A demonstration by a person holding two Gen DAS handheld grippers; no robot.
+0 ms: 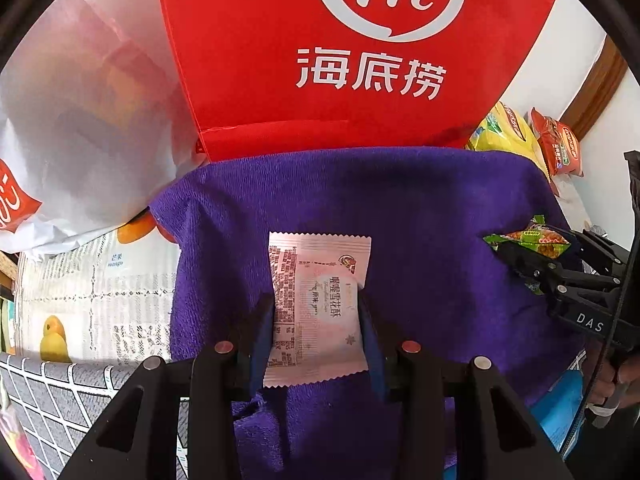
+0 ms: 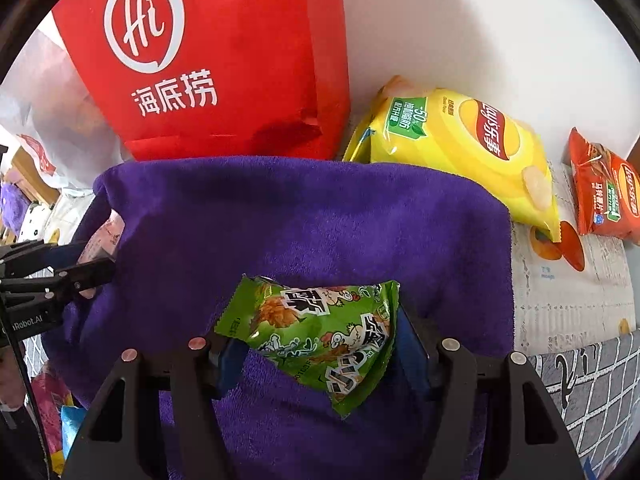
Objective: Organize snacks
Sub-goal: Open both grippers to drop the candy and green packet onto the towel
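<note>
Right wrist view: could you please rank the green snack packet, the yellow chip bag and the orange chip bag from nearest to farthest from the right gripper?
1. Green snack packet: between the jaws of the right gripper, over the purple towel.
2. Yellow chip bag: beyond the towel, upper right.
3. Orange chip bag: far right edge.

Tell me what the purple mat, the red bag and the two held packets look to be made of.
Purple mat: soft terry-like cloth, matte, looped nap visible.
Red bag: probably non-woven fabric or paper, matte, creased fold at the base.
Pink-white packet in the left gripper: thin plastic film, serrated ends, slight sheen.
Green packet in the right gripper: glossy, crinkled printed film.
</note>
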